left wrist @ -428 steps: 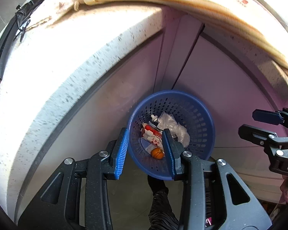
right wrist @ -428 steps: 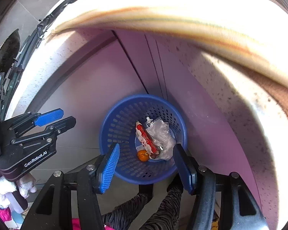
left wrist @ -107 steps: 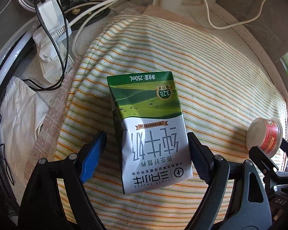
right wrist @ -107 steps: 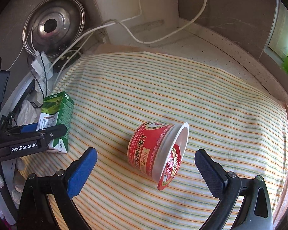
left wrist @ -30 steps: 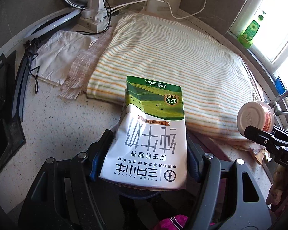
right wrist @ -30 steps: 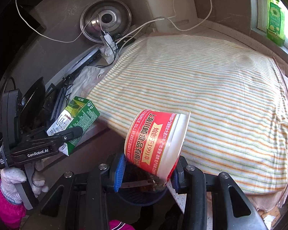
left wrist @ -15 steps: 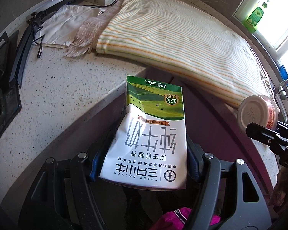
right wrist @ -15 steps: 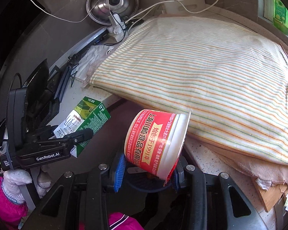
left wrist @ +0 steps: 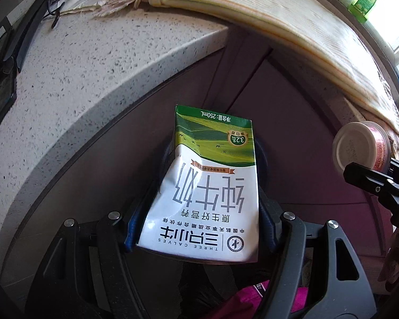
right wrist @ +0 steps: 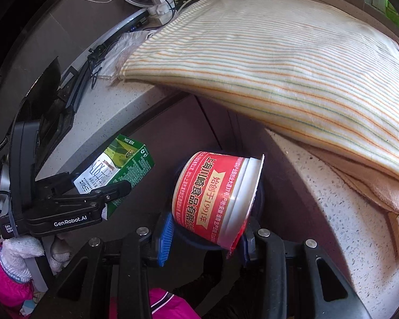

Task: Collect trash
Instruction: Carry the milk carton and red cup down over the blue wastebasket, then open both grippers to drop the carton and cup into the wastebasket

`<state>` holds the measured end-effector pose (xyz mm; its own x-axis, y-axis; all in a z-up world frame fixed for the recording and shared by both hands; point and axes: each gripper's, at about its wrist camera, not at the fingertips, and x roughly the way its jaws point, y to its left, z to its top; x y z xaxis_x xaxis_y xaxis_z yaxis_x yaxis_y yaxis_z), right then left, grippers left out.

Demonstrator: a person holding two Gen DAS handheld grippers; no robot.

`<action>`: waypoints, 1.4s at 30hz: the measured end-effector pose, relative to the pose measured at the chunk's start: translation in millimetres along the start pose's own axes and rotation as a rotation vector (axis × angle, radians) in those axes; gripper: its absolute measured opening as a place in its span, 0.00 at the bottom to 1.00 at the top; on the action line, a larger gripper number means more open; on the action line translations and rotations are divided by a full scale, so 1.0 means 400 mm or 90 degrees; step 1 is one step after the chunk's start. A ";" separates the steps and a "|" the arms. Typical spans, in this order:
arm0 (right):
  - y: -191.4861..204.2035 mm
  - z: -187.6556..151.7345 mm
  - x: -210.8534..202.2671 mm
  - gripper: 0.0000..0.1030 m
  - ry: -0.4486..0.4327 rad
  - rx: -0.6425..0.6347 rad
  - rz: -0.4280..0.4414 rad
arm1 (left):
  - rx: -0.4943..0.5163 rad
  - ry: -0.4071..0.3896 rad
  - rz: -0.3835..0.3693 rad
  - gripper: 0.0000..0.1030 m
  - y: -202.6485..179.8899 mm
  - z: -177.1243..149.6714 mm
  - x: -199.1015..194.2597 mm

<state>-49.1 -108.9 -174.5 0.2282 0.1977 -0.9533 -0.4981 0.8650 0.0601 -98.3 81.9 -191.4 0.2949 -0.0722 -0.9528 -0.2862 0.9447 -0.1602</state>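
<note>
Between the left tongs (left wrist: 199,228) sits the clamped milk carton (left wrist: 210,186).

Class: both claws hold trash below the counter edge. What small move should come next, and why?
Probably lower both a little further over the bin, then open. The left claw grips the carton, the right claw the cup, and only a dark rim shows behind each.

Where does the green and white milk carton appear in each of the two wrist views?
Left wrist view: the green and white milk carton fills the centre, clamped in the left gripper.
Right wrist view: it sits at middle left.
Shared landmark: the striped cloth on the speckled counter.
</note>
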 end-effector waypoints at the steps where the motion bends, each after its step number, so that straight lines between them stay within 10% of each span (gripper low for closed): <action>1: 0.001 -0.001 0.009 0.39 0.004 0.000 -0.002 | 0.002 0.005 0.000 0.69 0.001 -0.004 0.008; 39: 0.020 0.028 0.162 0.40 0.065 -0.019 -0.046 | 0.064 0.081 0.042 0.72 -0.028 -0.008 0.153; 42: 0.021 0.030 0.155 0.55 0.058 -0.014 -0.050 | 0.070 0.081 0.050 0.75 -0.030 -0.006 0.165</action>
<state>-28.9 -83.8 -229.8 0.1907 0.0857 -0.9779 -0.5001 0.8657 -0.0217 -77.7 65.0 -253.1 0.1551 -0.0298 -0.9875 -0.2006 0.9778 -0.0610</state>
